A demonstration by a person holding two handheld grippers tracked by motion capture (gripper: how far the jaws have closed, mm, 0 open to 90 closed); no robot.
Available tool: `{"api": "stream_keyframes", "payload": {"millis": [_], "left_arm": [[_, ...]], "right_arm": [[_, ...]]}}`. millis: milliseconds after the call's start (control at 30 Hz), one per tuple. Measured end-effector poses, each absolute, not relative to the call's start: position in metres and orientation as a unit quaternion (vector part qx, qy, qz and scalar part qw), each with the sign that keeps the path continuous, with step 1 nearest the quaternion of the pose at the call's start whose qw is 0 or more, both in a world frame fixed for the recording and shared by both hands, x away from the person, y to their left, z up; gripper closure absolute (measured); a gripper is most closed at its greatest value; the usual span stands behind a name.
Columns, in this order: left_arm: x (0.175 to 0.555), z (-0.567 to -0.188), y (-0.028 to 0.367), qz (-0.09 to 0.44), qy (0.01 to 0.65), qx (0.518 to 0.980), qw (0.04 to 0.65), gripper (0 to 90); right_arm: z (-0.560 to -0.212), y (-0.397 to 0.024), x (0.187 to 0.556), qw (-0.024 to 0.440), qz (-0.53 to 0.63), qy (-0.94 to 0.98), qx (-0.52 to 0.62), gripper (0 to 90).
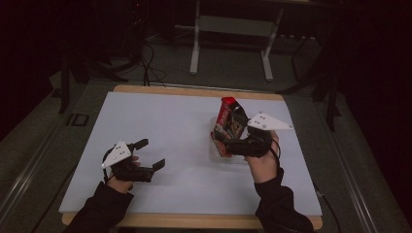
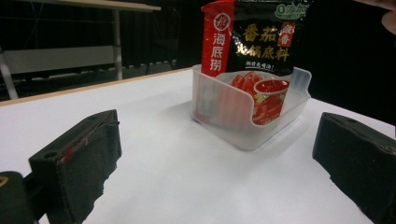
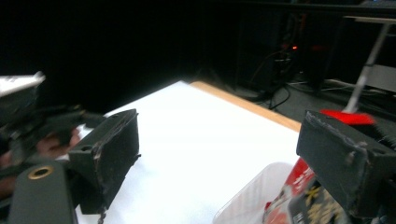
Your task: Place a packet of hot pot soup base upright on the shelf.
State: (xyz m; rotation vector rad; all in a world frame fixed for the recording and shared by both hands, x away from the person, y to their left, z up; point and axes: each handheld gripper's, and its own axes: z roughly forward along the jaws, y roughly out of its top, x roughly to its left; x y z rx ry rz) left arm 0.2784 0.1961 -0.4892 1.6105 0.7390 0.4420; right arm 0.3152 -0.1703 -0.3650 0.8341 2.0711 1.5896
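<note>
Sauce packet (image 1: 231, 121) stands upright in the clear plastic bin (image 1: 214, 150) at the right of the white table (image 1: 160, 126), so placement appears done. Right gripper (image 1: 232, 130) is open beside the packet with nothing clamped; withdrawal is judged to be what is left. Left gripper (image 1: 148, 154) rests open at the near left.

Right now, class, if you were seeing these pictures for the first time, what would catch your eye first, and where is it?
The red-and-black sauce packet stands upright in a clear plastic tub right of the middle of the white table. The right hand-held gripper sits beside it, jaws open. The left hand-held gripper waits open at the near left.
</note>
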Motion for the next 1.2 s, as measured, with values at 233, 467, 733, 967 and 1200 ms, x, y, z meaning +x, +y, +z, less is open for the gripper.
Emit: {"api": "stream_keyframes", "payload": {"millis": [233,467,733,967,1200], "left_arm": [[0.278,-0.489,0.196,0.193,0.319,0.698,0.611,1.7],[0.277,-0.489,0.196,0.194,0.319,0.699,0.610,1.7],[0.277,-0.489,0.197,0.194,0.319,0.698,0.611,1.7],[0.277,-0.489,0.196,0.193,0.316,0.699,0.612,1.7],[0.277,-0.489,0.195,0.194,0.314,0.699,0.612,1.7]], "right_arm": [[-0.377,-0.172,0.299,0.154,0.573,0.759,0.268,13.0],[-0.385,-0.174,0.290,0.150,0.567,0.768,0.258,12.9],[-0.405,-0.178,0.283,0.144,0.561,0.779,0.240,12.8],[-0.425,-0.184,0.279,0.136,0.544,0.794,0.235,12.9],[-0.439,-0.192,0.273,0.130,0.540,0.799,0.231,12.9]]}}
